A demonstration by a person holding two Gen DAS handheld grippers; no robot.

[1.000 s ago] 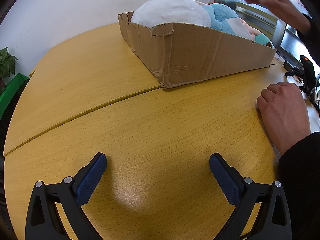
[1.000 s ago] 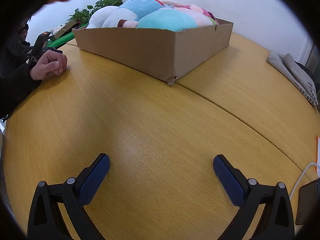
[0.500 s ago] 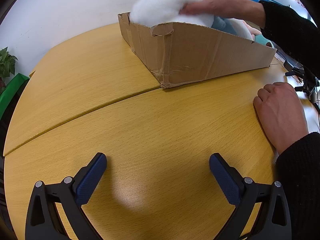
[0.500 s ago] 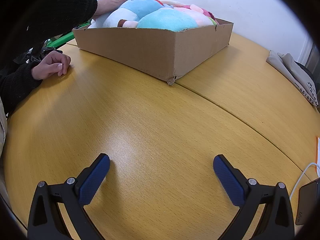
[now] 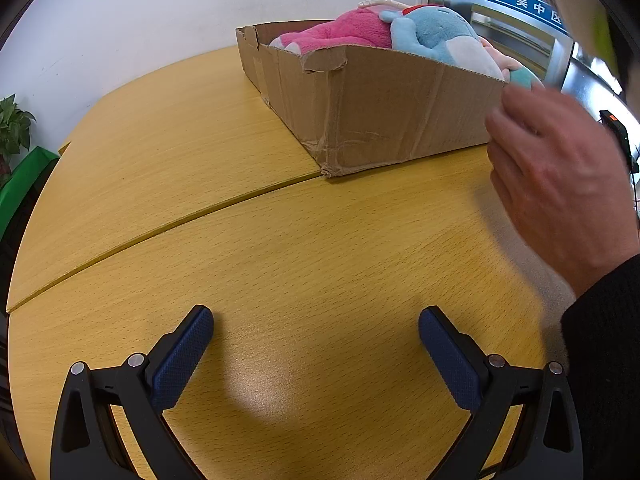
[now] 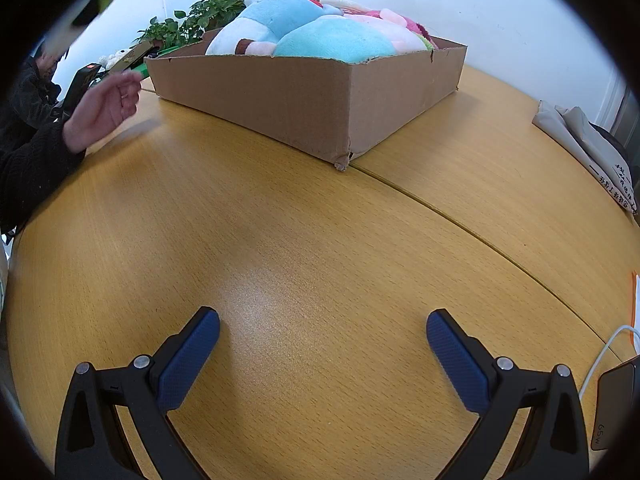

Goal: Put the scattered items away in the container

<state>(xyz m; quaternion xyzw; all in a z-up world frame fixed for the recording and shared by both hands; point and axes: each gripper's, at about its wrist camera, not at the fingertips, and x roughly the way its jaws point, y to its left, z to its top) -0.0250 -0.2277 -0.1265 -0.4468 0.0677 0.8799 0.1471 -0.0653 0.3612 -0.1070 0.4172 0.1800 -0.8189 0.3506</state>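
Observation:
A cardboard box point(image 5: 384, 112) stands at the far side of the yellow wooden table point(image 5: 280, 248). It holds a pink plush point(image 5: 344, 32) and a blue plush point(image 5: 436, 36). In the right wrist view the box point(image 6: 304, 100) shows blue point(image 6: 276, 20) and teal point(image 6: 336, 40) plush toys. My left gripper point(image 5: 316, 344) is open and empty, low over the table, well short of the box. My right gripper point(image 6: 323, 344) is open and empty in the same way.
A person's bare hand point(image 5: 560, 184) with a black sleeve hovers at the right of the left wrist view, also at the left of the right wrist view point(image 6: 104, 108). A grey cloth point(image 6: 592, 152) lies at the right edge. A phone with cable point(image 6: 612, 396) sits near right. Plants point(image 6: 192, 20) stand behind the box.
The person's hand took the white plush out of the box, exposing the pink one. Their other hand lifted off the table. Both grippers stayed still.

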